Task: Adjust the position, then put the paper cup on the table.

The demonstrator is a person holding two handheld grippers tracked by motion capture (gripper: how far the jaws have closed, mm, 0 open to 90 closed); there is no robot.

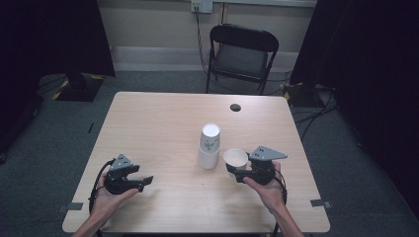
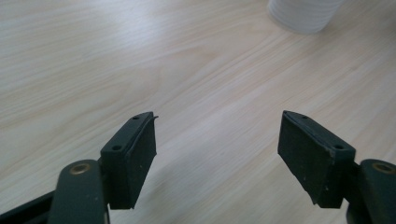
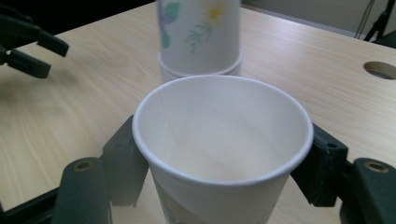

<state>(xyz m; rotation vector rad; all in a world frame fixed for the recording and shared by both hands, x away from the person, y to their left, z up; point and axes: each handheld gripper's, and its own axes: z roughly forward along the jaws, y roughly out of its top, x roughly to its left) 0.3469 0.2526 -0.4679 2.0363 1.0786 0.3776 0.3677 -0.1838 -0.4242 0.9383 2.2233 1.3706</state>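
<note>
Pale wooden table (image 1: pixel 158 123), folding chair (image 1: pixel 242 54) behind

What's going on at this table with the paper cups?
A person holds a two-jaw gripper in each hand. The right gripper is shut on an upright, empty paper cup, just beside a stack of upside-down cups in the middle of the table. The left gripper is open with nothing between its jaws, off to the stack's left.

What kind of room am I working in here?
Probably a lab or recording room rather than a home: a bare wooden table with a cable hole, black curtains at both sides, a folding chair, and cables across grey carpet.
</note>
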